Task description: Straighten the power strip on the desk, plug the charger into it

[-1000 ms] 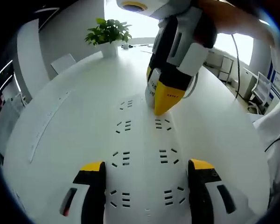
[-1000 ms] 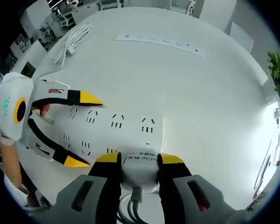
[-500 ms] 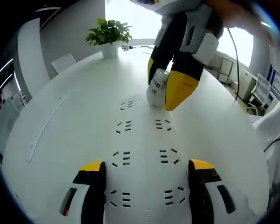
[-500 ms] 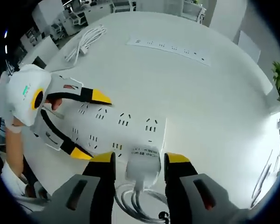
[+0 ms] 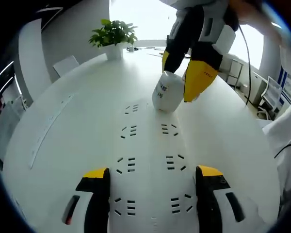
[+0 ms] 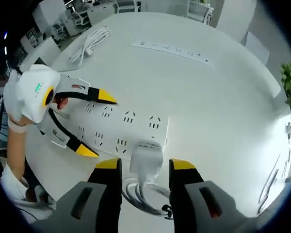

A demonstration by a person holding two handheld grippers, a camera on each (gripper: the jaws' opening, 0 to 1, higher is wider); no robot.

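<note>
white power strip (image 5: 148, 160), wide, two rows of sockets, flat on the white desk (image 5: 68, 141); seen also in the right gripper view (image 6: 119, 131). taken as landmark for all entries below.

charger (image 5: 167, 92): white block, seated in a socket at one end of the strip, standing up from its face; in the right gripper view (image 6: 146, 158) at the strip's near end, its cable (image 6: 140, 196) looped on the desk just beyond that end.

left gripper (image 5: 151, 172): jaws spread, yellow tips resting one at each long side of the strip, at the end away from the charger; whether the tips press the strip's sides cannot be told. seen in the right gripper view (image 6: 99, 124) straddling that same end, held by a hand (image 6: 17, 141).

right gripper (image 6: 144, 164): jaws spread, one either side of the charger, apart from it. in the left gripper view (image 5: 184, 73) raised above the charger end of the strip.

second power strip (image 6: 172, 48): long, narrow, well apart from the landmark, across the desk.

coiled white cable (image 6: 87, 43): on the desk, well apart from the landmark.

potted plant (image 5: 112, 36): beyond the charger end of the strip, at the far edge of the desk.
</note>
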